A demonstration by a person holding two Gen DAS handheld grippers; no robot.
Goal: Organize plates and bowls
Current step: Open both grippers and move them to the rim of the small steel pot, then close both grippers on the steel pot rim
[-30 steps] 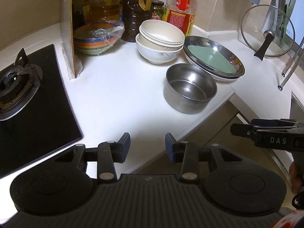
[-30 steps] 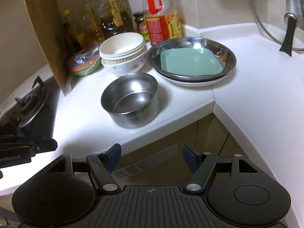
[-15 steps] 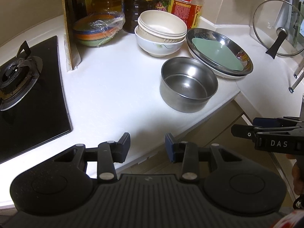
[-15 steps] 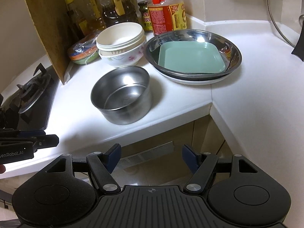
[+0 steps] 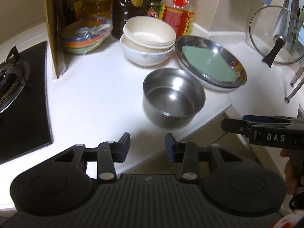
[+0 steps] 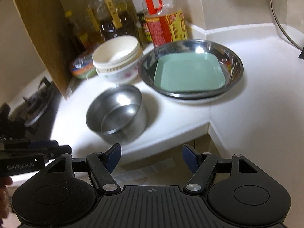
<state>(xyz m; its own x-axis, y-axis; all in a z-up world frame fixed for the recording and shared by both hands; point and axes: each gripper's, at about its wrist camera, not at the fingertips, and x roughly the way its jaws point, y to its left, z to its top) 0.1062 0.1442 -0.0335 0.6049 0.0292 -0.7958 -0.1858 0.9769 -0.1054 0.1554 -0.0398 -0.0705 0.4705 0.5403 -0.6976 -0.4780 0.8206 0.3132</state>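
A steel bowl [image 5: 173, 98] [image 6: 116, 112] stands near the counter's front edge. Behind it sit stacked cream and white bowls [image 5: 149, 40] [image 6: 117, 57]. To their right a green square plate [image 5: 208, 63] [image 6: 190, 73] lies inside a wide steel dish [image 5: 237, 64] [image 6: 235, 60] on a white plate. My left gripper [image 5: 147, 147] is open and empty, over the counter edge short of the steel bowl. My right gripper [image 6: 151, 158] is open wider, empty, just off the counter's front edge.
A stack of coloured bowls wrapped in plastic [image 5: 85, 36] sits behind a cardboard panel [image 5: 52, 28]. Oil and sauce bottles [image 5: 178, 9] line the back wall. A gas hob [image 5: 13, 79] is at left, a glass lid [image 5: 275, 38] at right.
Both grippers have moved closer to the dishes; the bowls and plates appear larger and nearer. Neither gripper's jaws have changed. Nothing on the counter has moved.
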